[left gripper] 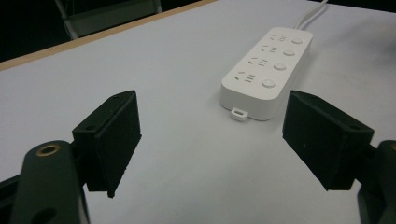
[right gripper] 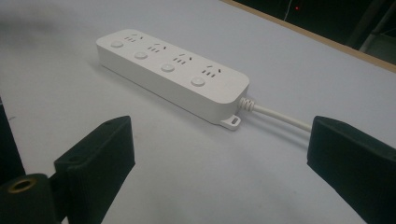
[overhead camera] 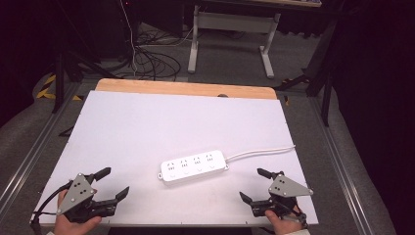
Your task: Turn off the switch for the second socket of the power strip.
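A white power strip point(overhead camera: 194, 166) with several sockets and round buttons lies flat near the middle of the white table point(overhead camera: 147, 127); its white cable point(overhead camera: 262, 152) runs off toward the right edge. My left gripper point(overhead camera: 111, 182) rests at the front left corner, open, nothing between its jaws. In the left gripper view the power strip point(left gripper: 267, 70) lies ahead and to the right of the left gripper point(left gripper: 210, 140). My right gripper point(overhead camera: 253, 185) sits at the front right, open and empty. The right gripper view has the power strip point(right gripper: 173, 70) and its cable point(right gripper: 275, 114) ahead of the right gripper point(right gripper: 219, 158).
A wooden strip point(overhead camera: 186, 89) borders the table's far edge. Beyond it on the dark floor stand a white desk frame point(overhead camera: 232, 34) and a tangle of cables point(overhead camera: 147, 58). Metal rails point(overhead camera: 29, 152) run along both sides of the table.
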The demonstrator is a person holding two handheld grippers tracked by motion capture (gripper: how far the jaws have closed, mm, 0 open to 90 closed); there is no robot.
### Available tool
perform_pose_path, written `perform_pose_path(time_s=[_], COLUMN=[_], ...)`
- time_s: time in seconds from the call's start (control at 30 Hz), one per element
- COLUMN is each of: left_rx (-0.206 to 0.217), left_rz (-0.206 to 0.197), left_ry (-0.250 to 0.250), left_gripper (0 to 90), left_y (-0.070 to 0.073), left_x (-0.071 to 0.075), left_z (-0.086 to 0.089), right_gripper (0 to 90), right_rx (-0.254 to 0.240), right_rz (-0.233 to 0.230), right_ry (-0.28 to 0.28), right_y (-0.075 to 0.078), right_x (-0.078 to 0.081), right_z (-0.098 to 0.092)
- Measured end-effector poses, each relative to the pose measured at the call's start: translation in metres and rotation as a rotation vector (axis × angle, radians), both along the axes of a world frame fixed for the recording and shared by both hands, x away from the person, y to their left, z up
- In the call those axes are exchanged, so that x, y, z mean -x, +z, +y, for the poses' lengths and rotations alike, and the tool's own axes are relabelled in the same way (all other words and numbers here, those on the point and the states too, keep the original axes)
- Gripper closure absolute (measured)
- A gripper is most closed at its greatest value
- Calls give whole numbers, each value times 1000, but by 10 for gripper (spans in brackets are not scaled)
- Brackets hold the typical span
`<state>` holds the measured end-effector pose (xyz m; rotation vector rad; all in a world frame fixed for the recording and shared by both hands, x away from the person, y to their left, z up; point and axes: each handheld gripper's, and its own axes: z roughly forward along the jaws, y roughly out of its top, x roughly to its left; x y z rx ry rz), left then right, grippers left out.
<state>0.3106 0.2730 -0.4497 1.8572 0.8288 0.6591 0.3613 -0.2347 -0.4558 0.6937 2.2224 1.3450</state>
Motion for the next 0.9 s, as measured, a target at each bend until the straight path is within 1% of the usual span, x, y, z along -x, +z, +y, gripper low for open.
perform_pose_path(time_s=[0.07,0.17,0.23,0.37,0.4,0.47,0.5,0.53,0.57,0.63,0.67,0.7,0.73,0.83,0.9], left_rx=[0,-1,-4,-4,-3,-3,-3,-3,-6,-11,-13,-14,-15,-15,-14], left_rz=[-2,-2,0,0,1,-1,-1,2,5,5,5,7,9,9,11], left_ry=[3,2,0,-1,-2,-2,-3,-4,-5,-8,-9,-11,-12,-13,-14], left_gripper=[198,198,199,198,198,198,198,198,198,197,197,197,196,196,196], left_y=[0,0,0,0,0,0,0,0,-1,-1,-1,-1,-1,-1,-1], left_x=[0,0,0,0,0,0,0,0,0,-1,-1,0,0,-1,-1], left_z=[0,0,0,-1,-1,-1,-1,-1,-1,-2,-2,-2,-3,-3,-3], right_gripper=[99,99,98,80,52,42,31,31,14,14,14,14,13,20,33], right_rx=[-3,-3,8,3,-10,-11,-12,-12,10,18,30,30,29,24,36], right_rz=[-2,-1,10,19,19,16,26,26,34,34,20,20,7,9,5], right_ry=[10,18,25,23,7,1,-14,-14,-30,-31,-35,-35,-42,-47,-52], right_y=[0,1,0,0,0,1,0,0,-1,-1,-1,-1,0,1,1], right_x=[1,0,0,0,0,-1,-1,-1,-2,-2,-1,-1,-1,-2,-2], right_z=[0,0,2,4,4,3,3,3,4,4,5,5,5,4,5])
